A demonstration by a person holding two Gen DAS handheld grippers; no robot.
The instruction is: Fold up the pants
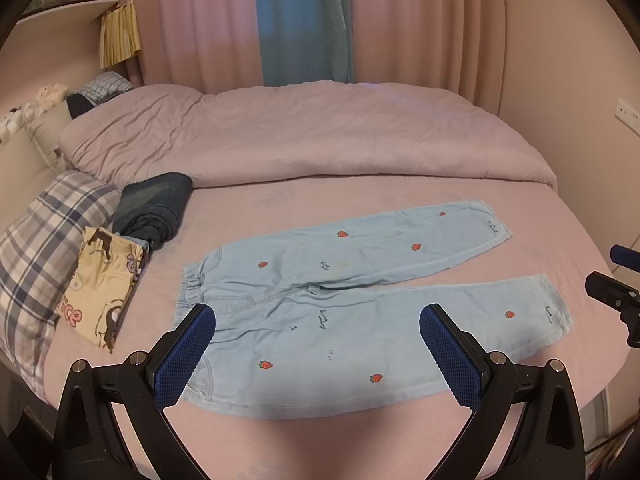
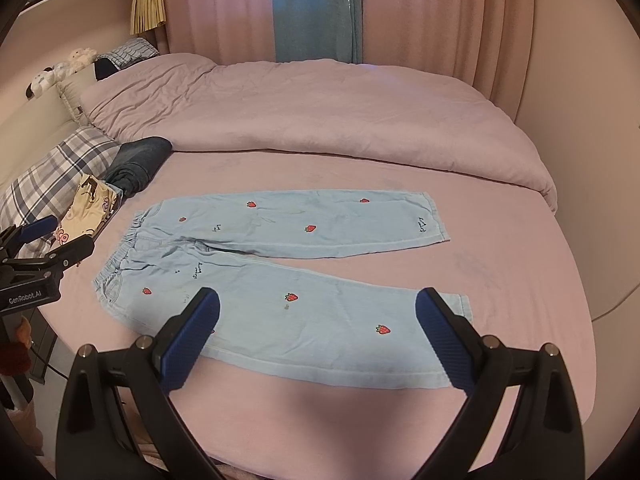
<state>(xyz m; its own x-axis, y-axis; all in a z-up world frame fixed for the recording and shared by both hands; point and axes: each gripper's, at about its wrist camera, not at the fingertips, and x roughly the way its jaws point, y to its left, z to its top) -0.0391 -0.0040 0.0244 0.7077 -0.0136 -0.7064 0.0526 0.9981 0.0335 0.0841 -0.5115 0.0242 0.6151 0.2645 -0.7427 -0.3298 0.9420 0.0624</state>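
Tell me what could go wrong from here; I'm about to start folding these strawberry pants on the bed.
1. The pants lie with legs splayed apart, so a leg-over-leg fold may end up misaligned.
2. Both tongs, left and right, are open above soft bedding; a pinch might catch the pink sheet too.
3. The clothes pile sits near the waistband and could get dragged.

I see the light blue strawberry pants (image 1: 352, 300) spread flat on the pink bed (image 1: 400, 440), waistband toward nine o'clock, my left gripper (image 1: 317, 354) hovering wide open above them; dark folded jeans (image 1: 154, 208) lie at ten o'clock
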